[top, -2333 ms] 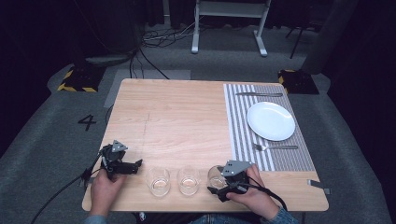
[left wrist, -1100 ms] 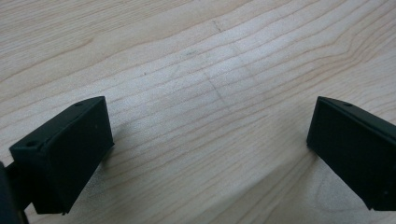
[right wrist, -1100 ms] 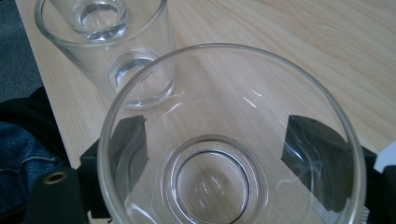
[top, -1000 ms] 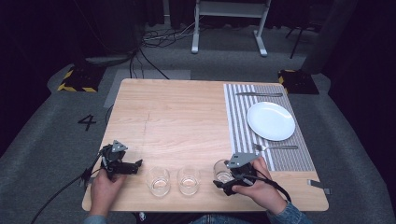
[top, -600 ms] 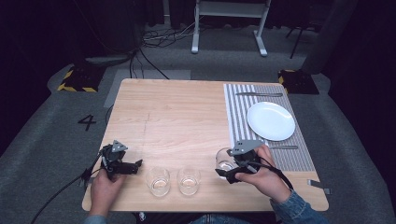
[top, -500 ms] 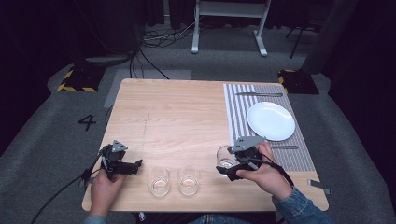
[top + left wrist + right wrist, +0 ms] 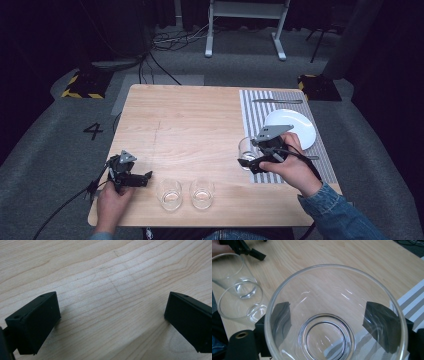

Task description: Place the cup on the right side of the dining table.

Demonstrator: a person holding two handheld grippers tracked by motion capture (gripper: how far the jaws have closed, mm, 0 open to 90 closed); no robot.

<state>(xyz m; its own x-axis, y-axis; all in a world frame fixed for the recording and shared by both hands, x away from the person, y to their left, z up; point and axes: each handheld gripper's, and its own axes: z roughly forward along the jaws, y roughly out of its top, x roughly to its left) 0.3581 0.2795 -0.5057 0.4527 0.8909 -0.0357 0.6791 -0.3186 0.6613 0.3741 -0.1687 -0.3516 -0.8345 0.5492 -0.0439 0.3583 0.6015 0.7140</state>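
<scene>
High view: floor number "4" (image 7: 93, 131); right gripper (image 7: 248, 163) clasps glass (image 7: 246, 149), left gripper (image 7: 145, 178) fingers apart.

Two glasses (image 7: 170, 192) stand side by side at counter (image 7: 190, 120) front edge. Third glass (image 7: 246, 148) right of them, at placemat (image 7: 255, 117) left edge. Plate (image 7: 300, 125) on placemat; knife (image 7: 277, 101) behind plate.

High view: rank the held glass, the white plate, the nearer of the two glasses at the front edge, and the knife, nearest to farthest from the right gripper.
1. Held glass, between the jaws of the right gripper.
2. White plate, just beyond it on the striped mat.
3. Front-edge glass, toward the person's left.
4. Knife, at the mat's far end.
</scene>
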